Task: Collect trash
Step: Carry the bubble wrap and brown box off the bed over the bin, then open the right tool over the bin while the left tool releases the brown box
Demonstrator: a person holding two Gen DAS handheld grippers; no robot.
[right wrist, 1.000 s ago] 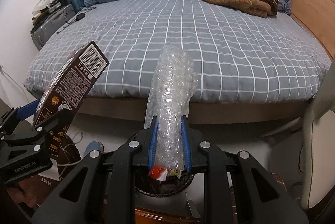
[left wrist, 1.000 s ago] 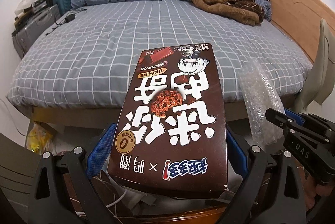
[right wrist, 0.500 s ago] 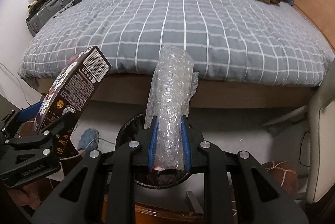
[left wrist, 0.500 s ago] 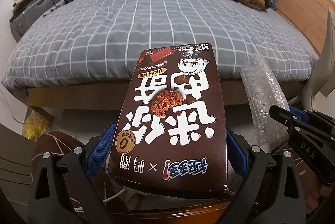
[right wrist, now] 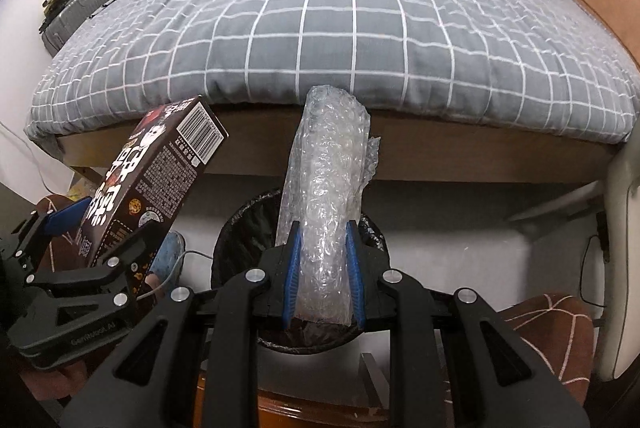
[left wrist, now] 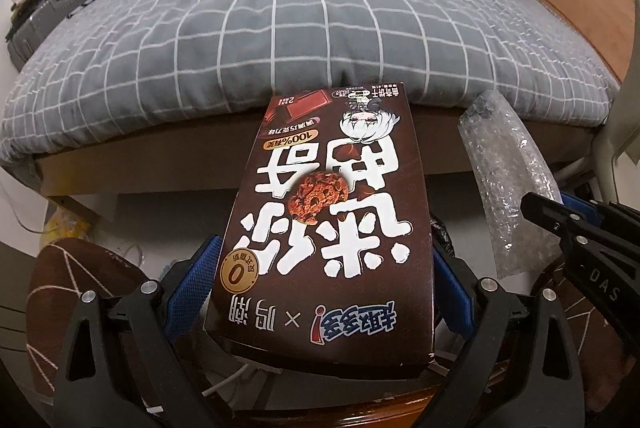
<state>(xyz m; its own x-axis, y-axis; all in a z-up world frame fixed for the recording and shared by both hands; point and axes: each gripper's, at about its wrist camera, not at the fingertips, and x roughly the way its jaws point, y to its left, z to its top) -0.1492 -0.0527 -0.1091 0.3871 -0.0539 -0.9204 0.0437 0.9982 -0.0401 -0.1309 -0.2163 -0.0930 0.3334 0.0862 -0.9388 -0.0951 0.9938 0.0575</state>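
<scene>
Risk: 2 clamped loads, brown cardboard biscuit box (left wrist: 328,228) in left gripper (left wrist: 320,284), rolled clear bubble wrap (right wrist: 326,212) in right gripper (right wrist: 323,280), overshooting round black-lined bin (right wrist: 240,224) on release.

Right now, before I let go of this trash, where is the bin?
In the right wrist view the black-lined bin sits on the floor at the bed's foot, directly under the bubble wrap clamped in the right gripper.

Cookie box (left wrist: 328,228) front, seen upside down – large white Chinese characters, "100%" in a small oval, a gold roundel with "0", and an "×" between two logos at the near edge. Box side panel (right wrist: 200,136) carried a barcode; fine print below was illegible. Right gripper (left wrist: 600,292) body read "DAS". Left gripper (right wrist: 72,312) body read "GenRobot.AI".
</scene>
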